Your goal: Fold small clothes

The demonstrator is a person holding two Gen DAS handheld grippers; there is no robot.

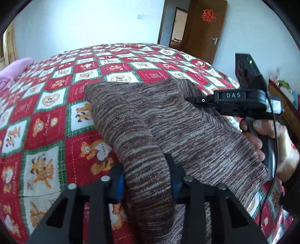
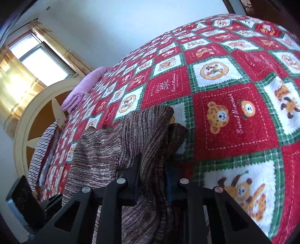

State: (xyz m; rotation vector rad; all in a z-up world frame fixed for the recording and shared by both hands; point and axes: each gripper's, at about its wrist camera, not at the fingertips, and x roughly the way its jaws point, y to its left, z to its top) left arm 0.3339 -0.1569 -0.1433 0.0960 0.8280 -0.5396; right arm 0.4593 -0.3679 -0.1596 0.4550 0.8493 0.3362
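Both jaws pinch the brown knitted garment (image 1: pixel 150 131) above the bed (image 1: pixel 46 112): left hand-held gripper (image 1: pixel 148 180) on one edge, right hand-held gripper (image 2: pixel 153 180) on another; keep both edges level, lay the fold squarely, then release.

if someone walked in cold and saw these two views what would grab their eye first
First the loud red, white and green patchwork bedspread printed with cartoon bears, filling both views. Next the brown striped knit garment lying across it in the foreground, pinched by the left gripper and by the right gripper. Then the red paper decoration on the open brown door, top right of the left wrist view.
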